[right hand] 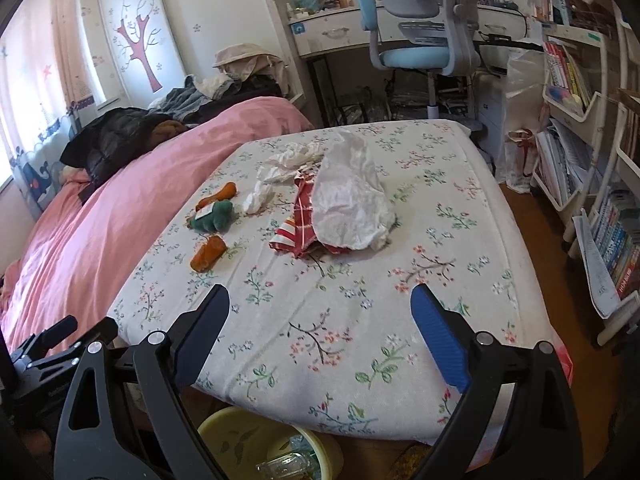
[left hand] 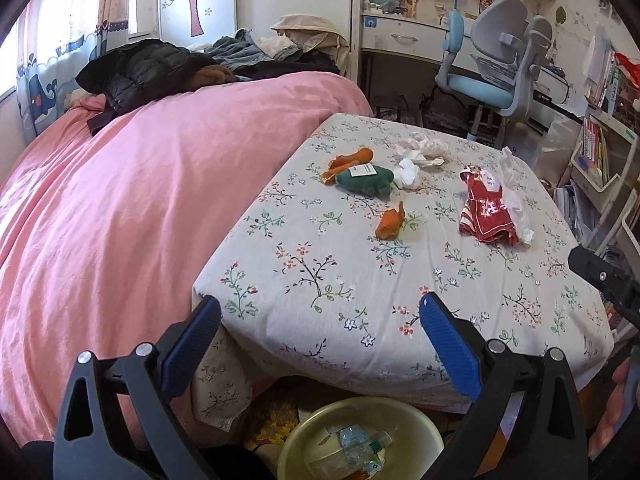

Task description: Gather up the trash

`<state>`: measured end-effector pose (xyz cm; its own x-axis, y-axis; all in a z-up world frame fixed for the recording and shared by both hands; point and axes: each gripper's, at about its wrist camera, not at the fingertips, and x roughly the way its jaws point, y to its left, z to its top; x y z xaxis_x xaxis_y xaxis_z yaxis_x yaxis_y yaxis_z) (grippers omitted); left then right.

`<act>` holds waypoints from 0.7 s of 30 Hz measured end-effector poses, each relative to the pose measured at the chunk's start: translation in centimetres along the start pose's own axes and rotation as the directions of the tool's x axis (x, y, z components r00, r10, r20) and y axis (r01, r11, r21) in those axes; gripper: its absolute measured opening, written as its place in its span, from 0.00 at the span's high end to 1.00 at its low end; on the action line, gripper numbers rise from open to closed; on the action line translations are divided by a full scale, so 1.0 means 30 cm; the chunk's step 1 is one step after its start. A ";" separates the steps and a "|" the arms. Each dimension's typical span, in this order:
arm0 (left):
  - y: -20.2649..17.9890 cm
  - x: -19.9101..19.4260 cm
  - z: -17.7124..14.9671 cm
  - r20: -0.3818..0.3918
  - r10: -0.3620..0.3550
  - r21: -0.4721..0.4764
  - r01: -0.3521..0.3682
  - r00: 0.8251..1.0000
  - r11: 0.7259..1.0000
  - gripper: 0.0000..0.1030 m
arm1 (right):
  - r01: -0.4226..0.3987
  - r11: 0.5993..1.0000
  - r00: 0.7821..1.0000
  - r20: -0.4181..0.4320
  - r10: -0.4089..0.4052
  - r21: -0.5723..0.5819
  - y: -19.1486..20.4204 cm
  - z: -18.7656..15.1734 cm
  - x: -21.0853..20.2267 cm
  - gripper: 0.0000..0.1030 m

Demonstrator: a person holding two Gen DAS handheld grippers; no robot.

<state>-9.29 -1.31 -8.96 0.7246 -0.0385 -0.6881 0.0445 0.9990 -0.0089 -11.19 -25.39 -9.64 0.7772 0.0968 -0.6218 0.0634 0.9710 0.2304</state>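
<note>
On the floral mattress (left hand: 360,280) lie a red-and-white wrapper (left hand: 486,212) (right hand: 300,228) under a white plastic bag (right hand: 352,196), crumpled white tissues (left hand: 420,148) (right hand: 288,164), a green plush toy (left hand: 366,180) (right hand: 214,218) and orange pieces (left hand: 390,222) (right hand: 208,256). A yellow basin (left hand: 360,440) (right hand: 224,432) with plastic bottles sits on the floor below the mattress edge. My left gripper (left hand: 320,312) and right gripper (right hand: 320,300) are both open and empty, held over the near edge of the mattress.
A pink duvet (left hand: 120,220) covers the bed to the left, with dark clothes (left hand: 140,68) piled at its far end. A blue desk chair (right hand: 420,40) and a desk stand beyond. Bookshelves (right hand: 580,160) line the right side.
</note>
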 end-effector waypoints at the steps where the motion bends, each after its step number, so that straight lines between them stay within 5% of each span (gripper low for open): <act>1: -0.001 0.003 0.001 -0.002 -0.002 0.001 0.002 1.000 1.000 0.08 | -0.002 1.000 1.000 -0.004 0.002 -0.001 0.000 0.007 0.008 0.14; 13: -0.058 0.041 0.042 -0.001 -0.007 0.054 0.007 1.000 0.998 0.08 | -0.021 0.998 0.996 -0.087 0.015 -0.063 0.004 0.218 0.176 0.14; 21: -0.085 0.082 0.061 -0.010 -0.001 0.067 0.002 1.000 0.998 0.08 | -0.066 0.996 0.990 -0.119 0.072 0.055 -0.065 0.266 0.274 0.14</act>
<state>-6.36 -4.00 -9.29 0.7174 -0.0392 -0.6956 0.0918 0.9950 0.0386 0.06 -28.23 -9.22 0.6999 0.1915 -0.6881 0.0464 0.9492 0.3114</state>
